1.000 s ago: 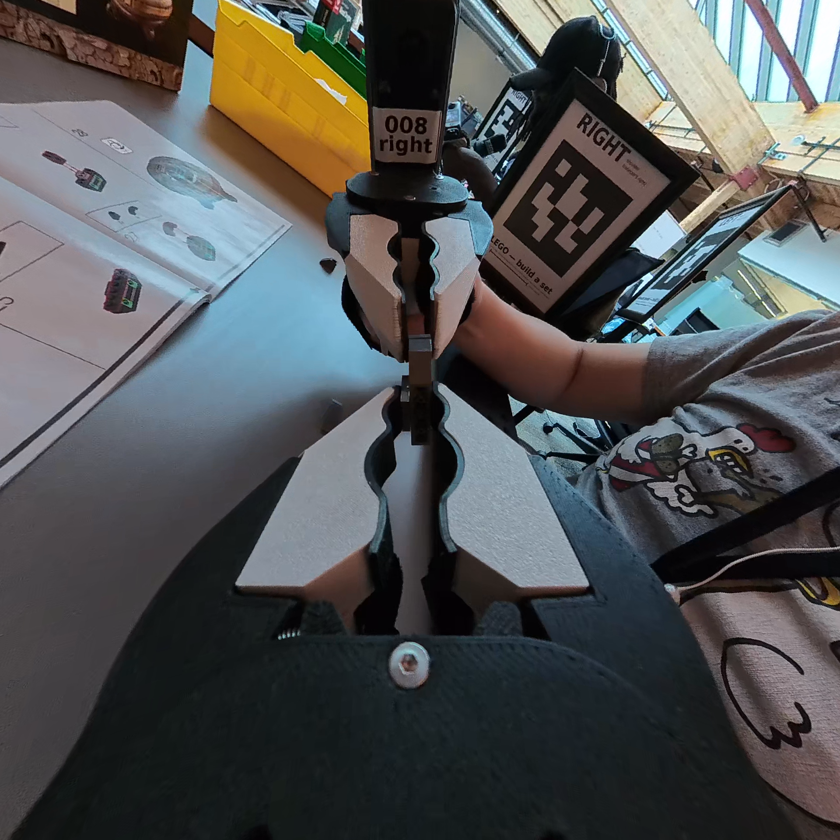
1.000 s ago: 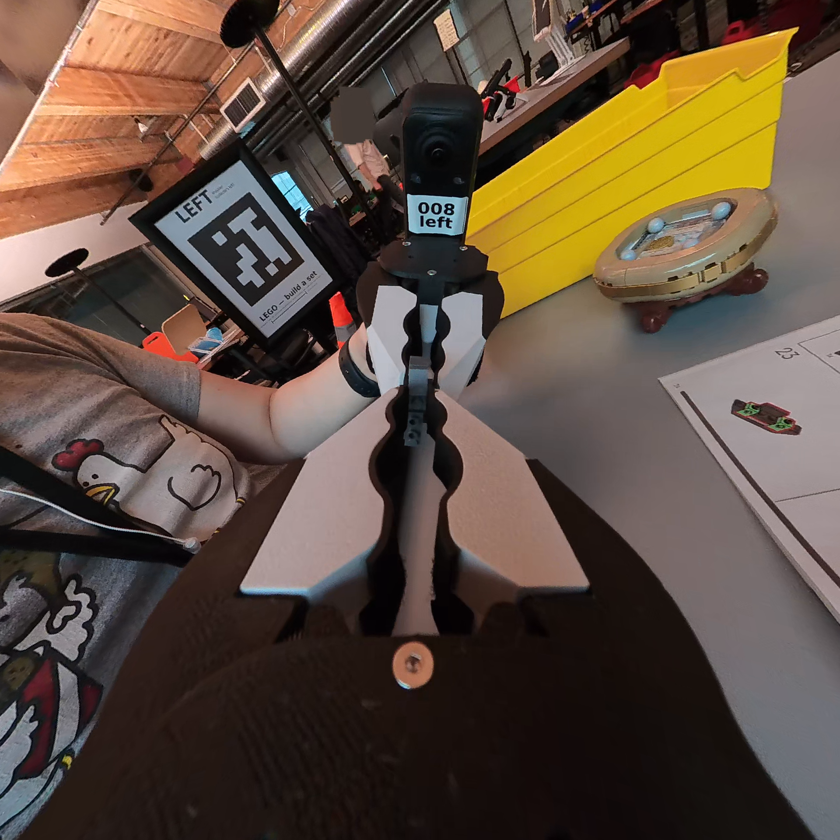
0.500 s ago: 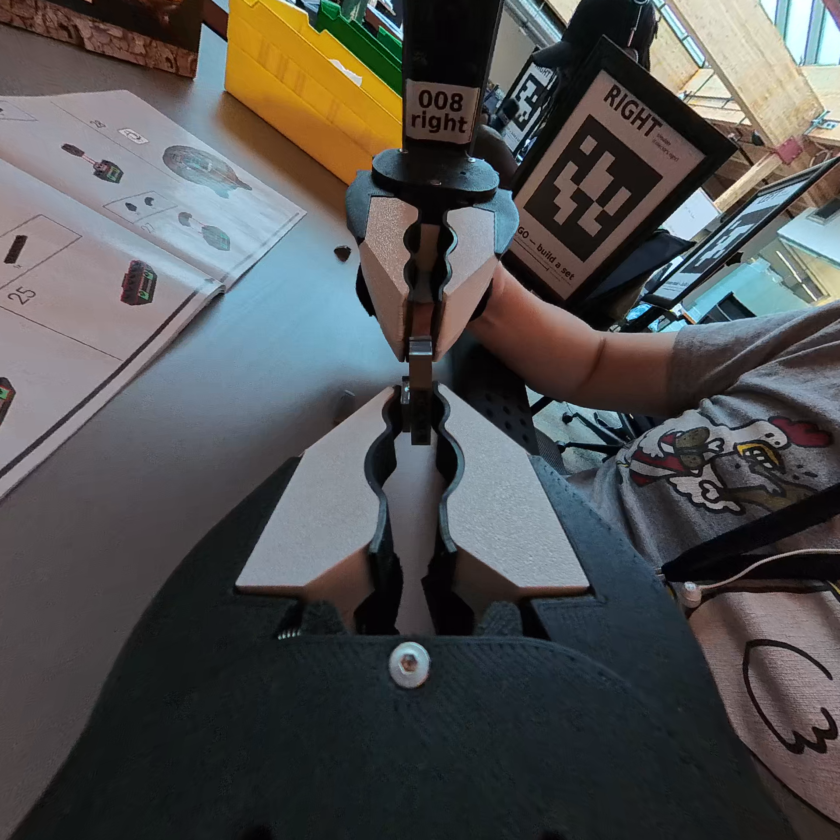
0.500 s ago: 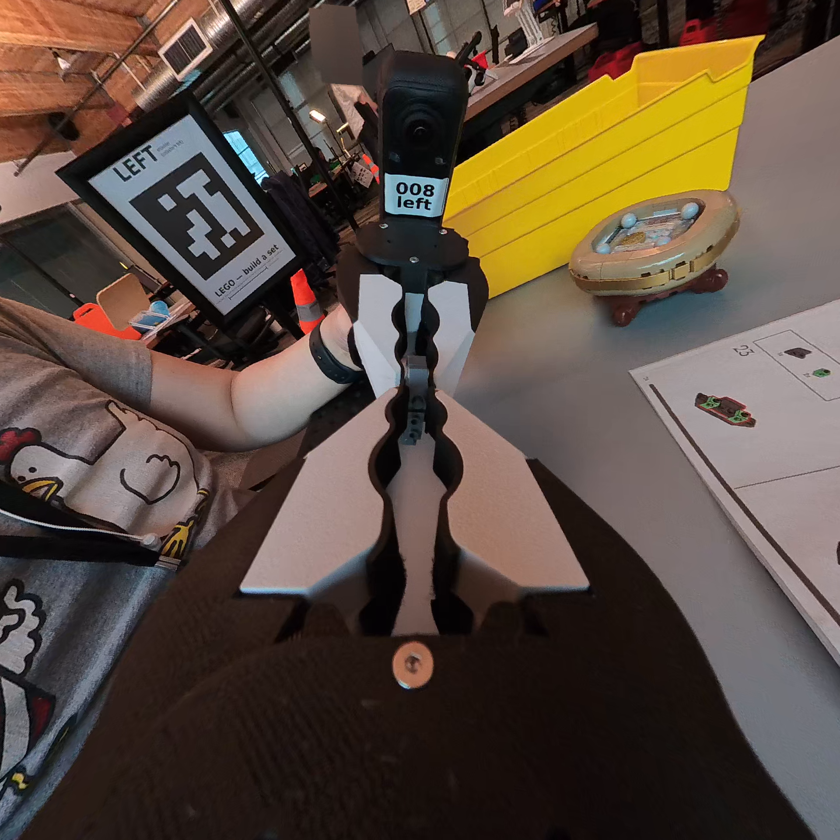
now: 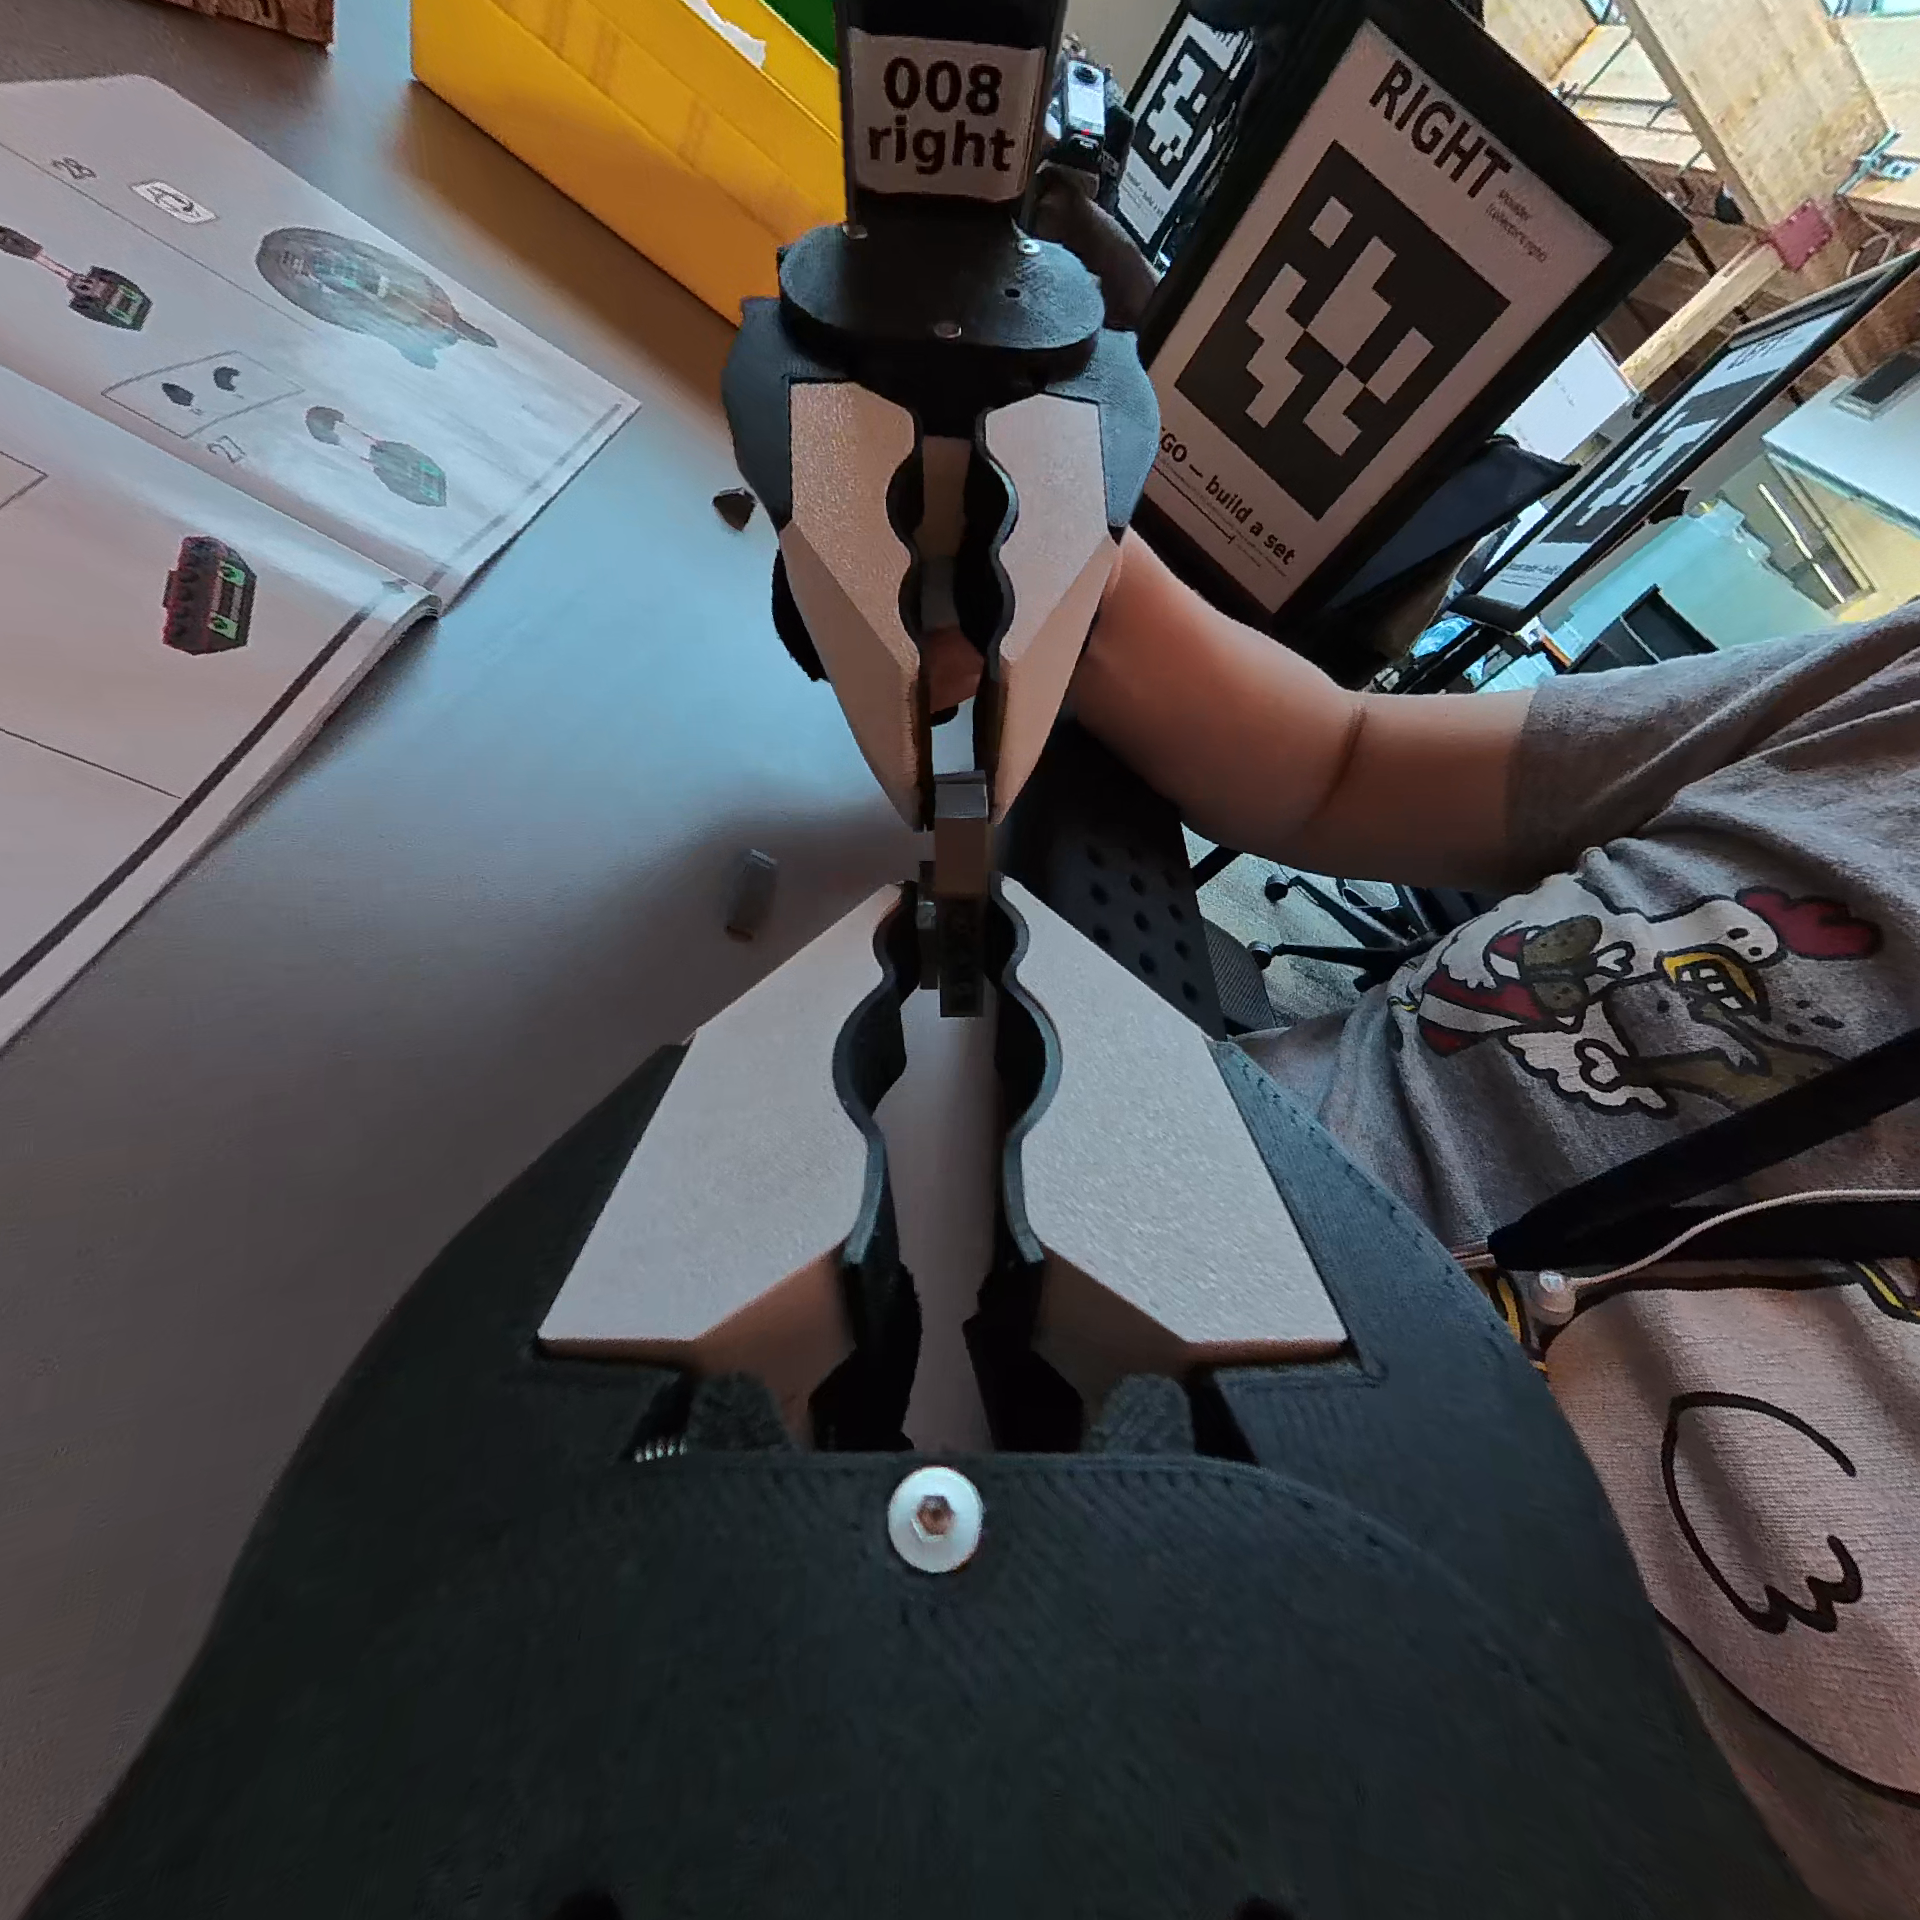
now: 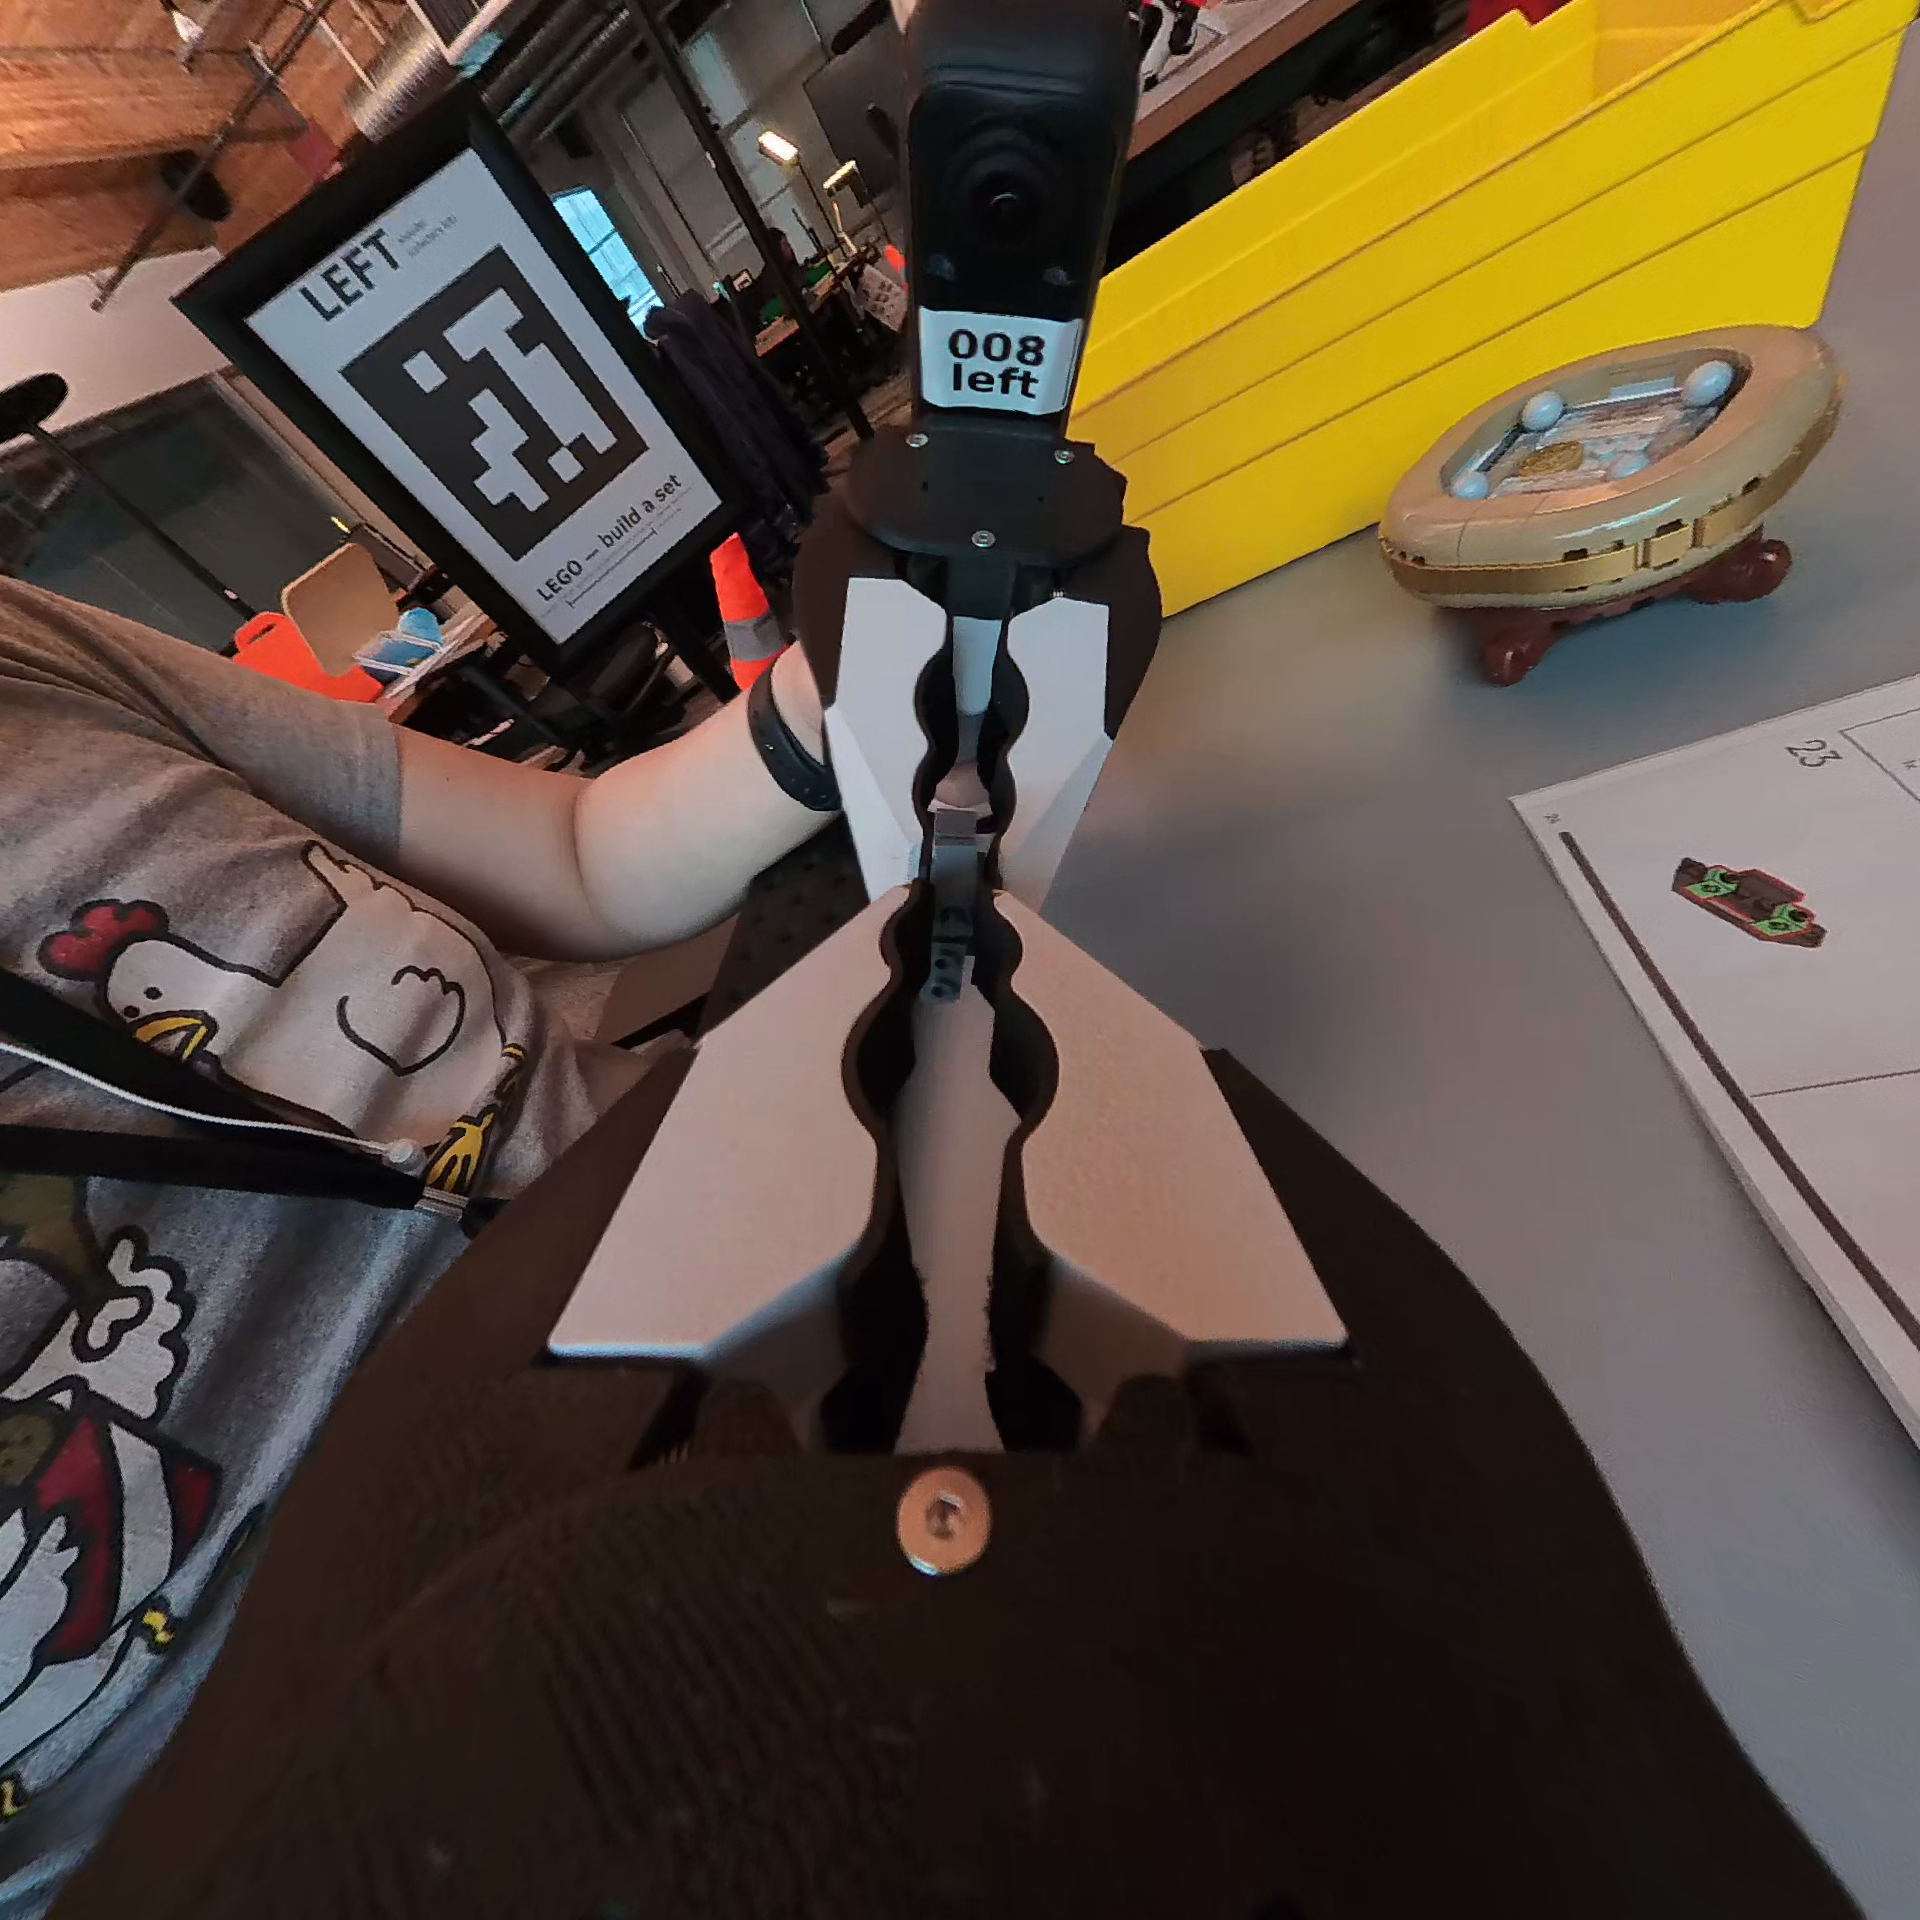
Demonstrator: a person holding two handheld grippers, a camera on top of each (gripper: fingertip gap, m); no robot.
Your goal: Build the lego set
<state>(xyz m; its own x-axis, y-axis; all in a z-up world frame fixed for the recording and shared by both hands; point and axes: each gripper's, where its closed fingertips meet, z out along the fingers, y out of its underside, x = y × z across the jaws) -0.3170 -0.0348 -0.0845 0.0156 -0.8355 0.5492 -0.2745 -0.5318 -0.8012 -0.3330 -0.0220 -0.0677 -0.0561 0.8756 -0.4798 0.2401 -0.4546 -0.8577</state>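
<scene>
My two grippers meet tip to tip above the grey table's near edge. In the left wrist view, my left gripper is shut on a small dark lego piece. Facing it, my right gripper is shut on a light grey lego piece that touches the dark one. In the right wrist view, my right gripper pinches the studded grey piece, and the left gripper opposite grips the other piece. The joint between the pieces is mostly hidden by the fingertips.
An open instruction booklet lies on the table. A loose grey piece and a tiny dark piece lie beside it. A yellow bin and a tan round model stand behind. A person's torso is close by. Only a small space, under 4 cm, lies between the two pairs of fingers.
Both grippers stay shut and tip to tip with the pieces together. The pair has tilted and shifted over the table, so the booklet, the bin and the model slid in the views.
</scene>
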